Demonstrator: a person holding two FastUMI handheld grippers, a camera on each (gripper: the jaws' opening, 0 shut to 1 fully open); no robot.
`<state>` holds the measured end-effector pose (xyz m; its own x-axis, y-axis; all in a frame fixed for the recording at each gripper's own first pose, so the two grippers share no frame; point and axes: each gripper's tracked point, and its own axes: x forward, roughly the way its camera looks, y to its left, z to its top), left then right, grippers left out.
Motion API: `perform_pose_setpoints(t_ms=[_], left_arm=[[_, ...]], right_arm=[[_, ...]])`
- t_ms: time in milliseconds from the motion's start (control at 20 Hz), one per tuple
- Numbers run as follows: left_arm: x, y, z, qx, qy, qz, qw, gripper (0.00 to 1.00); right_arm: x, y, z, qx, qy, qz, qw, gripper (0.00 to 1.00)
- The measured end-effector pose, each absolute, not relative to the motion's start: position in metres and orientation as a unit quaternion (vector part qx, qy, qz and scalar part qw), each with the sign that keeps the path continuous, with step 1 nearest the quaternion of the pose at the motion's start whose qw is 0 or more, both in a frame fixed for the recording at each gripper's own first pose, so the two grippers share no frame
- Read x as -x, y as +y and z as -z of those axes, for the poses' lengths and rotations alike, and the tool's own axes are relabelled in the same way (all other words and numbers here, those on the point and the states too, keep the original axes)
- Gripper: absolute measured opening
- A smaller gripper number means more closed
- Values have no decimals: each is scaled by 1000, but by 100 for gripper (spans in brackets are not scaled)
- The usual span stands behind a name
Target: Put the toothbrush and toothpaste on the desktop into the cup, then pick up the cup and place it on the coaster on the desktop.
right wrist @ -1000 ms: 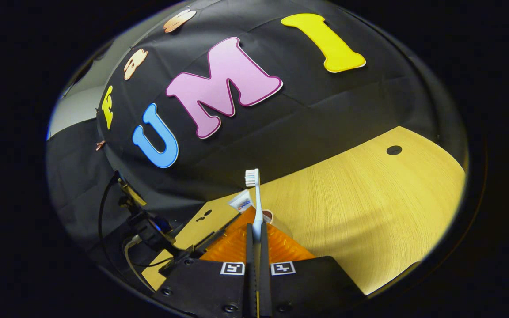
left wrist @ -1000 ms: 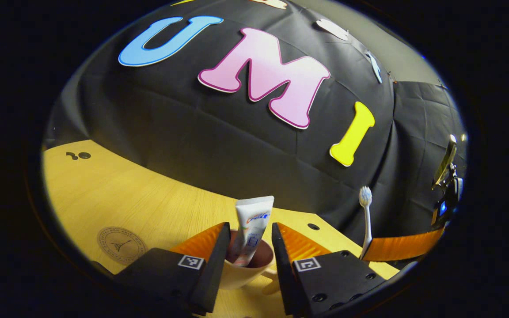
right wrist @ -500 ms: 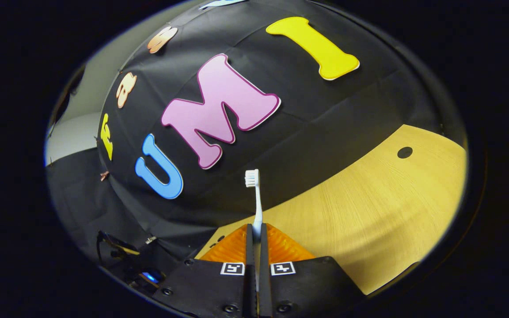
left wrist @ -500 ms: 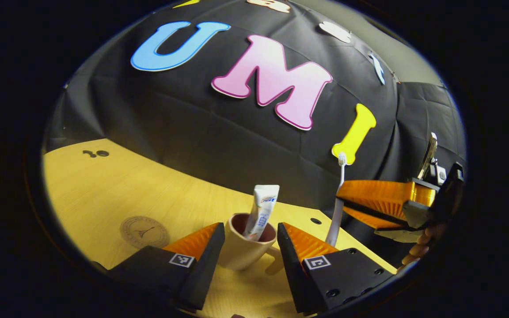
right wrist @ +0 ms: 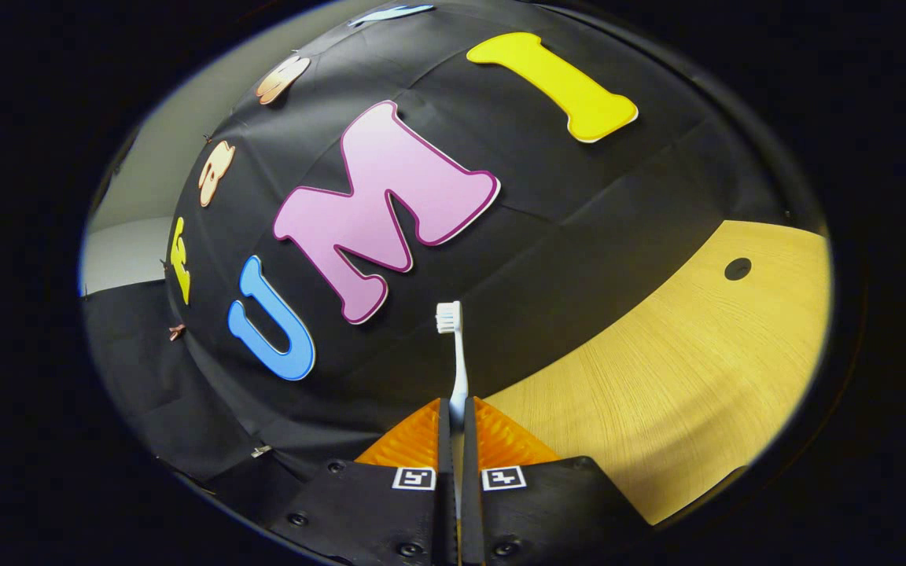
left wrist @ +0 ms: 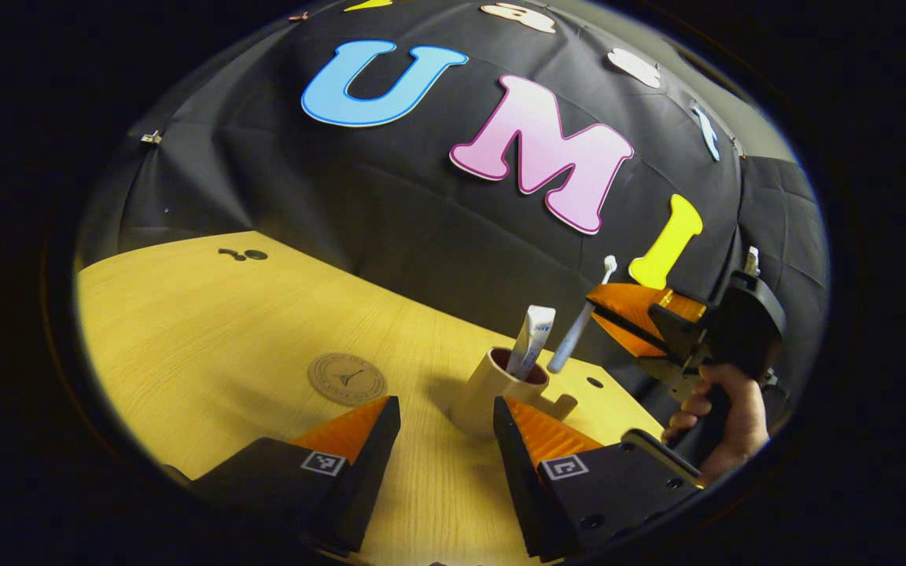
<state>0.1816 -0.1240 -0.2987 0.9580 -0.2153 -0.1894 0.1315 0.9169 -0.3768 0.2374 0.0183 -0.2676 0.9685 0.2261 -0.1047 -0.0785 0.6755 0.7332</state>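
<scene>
A beige cup (left wrist: 492, 389) stands on the wooden desktop (left wrist: 209, 330) with the toothpaste tube (left wrist: 533, 339) upright inside it. My left gripper (left wrist: 445, 410) is open, its fingertips just short of the cup with nothing between them. The white toothbrush (left wrist: 579, 330) hangs tilted, head up, its lower end close above the cup's right rim. The right gripper (left wrist: 594, 308), held by a hand (left wrist: 724, 409), is shut on it. In the right gripper view the toothbrush (right wrist: 458, 354) sticks up from between my shut right gripper (right wrist: 455, 407). A round coaster (left wrist: 347, 379) lies left of the cup.
The black cloth wall runs close behind the cup. Small round holes (left wrist: 252, 255) mark the desktop at the far left, and another hole (left wrist: 594, 383) sits right of the cup. In the right gripper view, bare desktop (right wrist: 657, 393) spreads to the right.
My left gripper has drawn back from the cup, which now stands beyond its fingertips. The right gripper has carried the toothbrush in from the right, tilting it toward the cup's rim.
</scene>
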Motion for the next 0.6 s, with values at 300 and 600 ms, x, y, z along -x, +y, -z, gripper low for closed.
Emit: perform_pose_setpoints(t_ms=[300,600], left_arm=[[-164,-111,311,179,134,77,972,75],[-164,-108,315,177,138,81,971,75]], right_arm=[[-250,22,288,-376,83,-58,921,7],[-238,39,313,-330,91,-51,938,7]])
